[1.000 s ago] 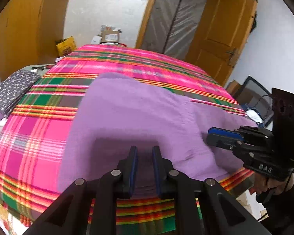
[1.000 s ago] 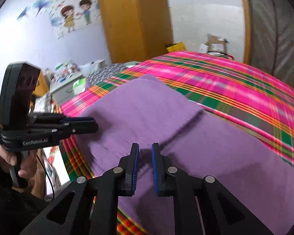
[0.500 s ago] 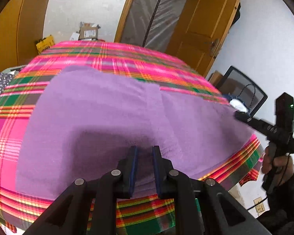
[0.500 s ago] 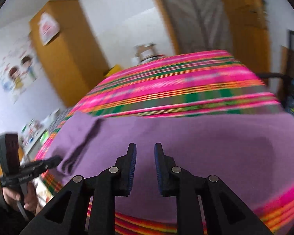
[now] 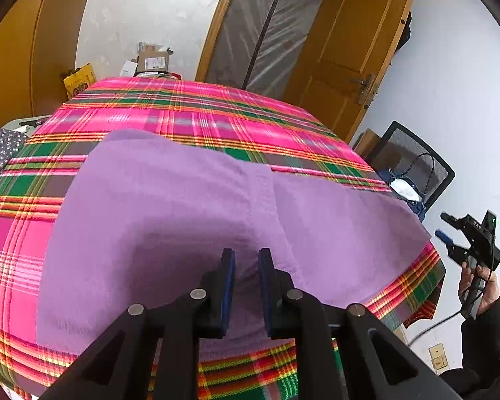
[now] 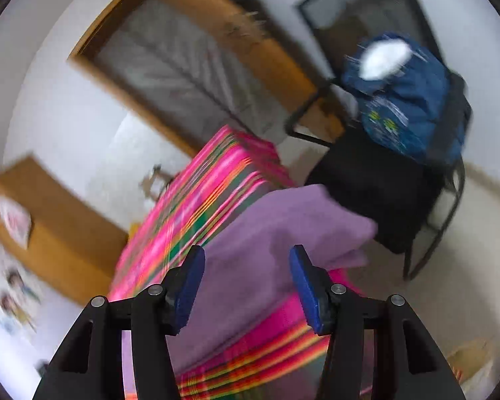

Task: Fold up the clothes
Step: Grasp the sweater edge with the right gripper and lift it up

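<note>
Now, soft purple fleece garment [image 5: 170,220] lies flat, one fold layered, on pink plaid bedspread [image 5: 190,113].
My left gripper [image 5: 246,263] is nearly closed above it, holding nothing; my right gripper [image 6: 246,266] gapes wide.

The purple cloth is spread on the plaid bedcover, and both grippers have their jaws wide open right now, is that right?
Not quite. Only the right gripper has its jaws wide open, as the right wrist view shows. The left gripper has its jaws nearly together, per the left wrist view. The purple cloth does lie spread on the plaid bedcover.
</note>
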Demonstrator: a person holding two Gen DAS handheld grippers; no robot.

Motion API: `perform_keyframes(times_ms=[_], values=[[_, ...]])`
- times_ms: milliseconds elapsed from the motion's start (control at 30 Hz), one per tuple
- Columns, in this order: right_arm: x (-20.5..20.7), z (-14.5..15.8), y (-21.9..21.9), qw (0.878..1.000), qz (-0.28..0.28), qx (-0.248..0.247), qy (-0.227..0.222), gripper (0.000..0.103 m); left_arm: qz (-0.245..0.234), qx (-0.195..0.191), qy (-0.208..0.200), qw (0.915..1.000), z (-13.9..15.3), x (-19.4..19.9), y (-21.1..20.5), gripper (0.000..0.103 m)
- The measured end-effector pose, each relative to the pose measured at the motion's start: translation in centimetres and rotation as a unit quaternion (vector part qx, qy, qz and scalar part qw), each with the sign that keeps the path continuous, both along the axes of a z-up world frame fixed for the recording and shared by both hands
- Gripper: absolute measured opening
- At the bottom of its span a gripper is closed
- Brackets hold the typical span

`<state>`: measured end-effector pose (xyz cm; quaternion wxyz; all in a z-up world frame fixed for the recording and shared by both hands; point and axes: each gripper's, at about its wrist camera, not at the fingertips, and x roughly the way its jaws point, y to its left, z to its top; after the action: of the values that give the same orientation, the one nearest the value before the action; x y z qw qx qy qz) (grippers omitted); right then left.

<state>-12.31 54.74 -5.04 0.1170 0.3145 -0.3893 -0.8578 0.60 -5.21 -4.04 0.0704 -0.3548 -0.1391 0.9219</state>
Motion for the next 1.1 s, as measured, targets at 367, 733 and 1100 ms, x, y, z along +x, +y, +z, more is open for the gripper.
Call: perform_keyframes(times_ms=[367,733,1100], values=[[-2.1,-6.2,4.2,0.978,-0.002,-0.18,-0.11,0.055,0.006,-0.001,0.012,0.9999,1.3,-0.5,0.4,0.014],[-4.0,-8.8,4.8,0.944,0.021,-0.268,-0.192,0.066,0.012,-0.004,0.012,0.9998,1.7,-0.9,0.7,0.014],[-4.1,-9.1,5.6,0.923,0.022,-0.348,-0.162,0.067,0.0,-0.017,0.015,0.9997,2.3,-1.2,2.2,0.014]])
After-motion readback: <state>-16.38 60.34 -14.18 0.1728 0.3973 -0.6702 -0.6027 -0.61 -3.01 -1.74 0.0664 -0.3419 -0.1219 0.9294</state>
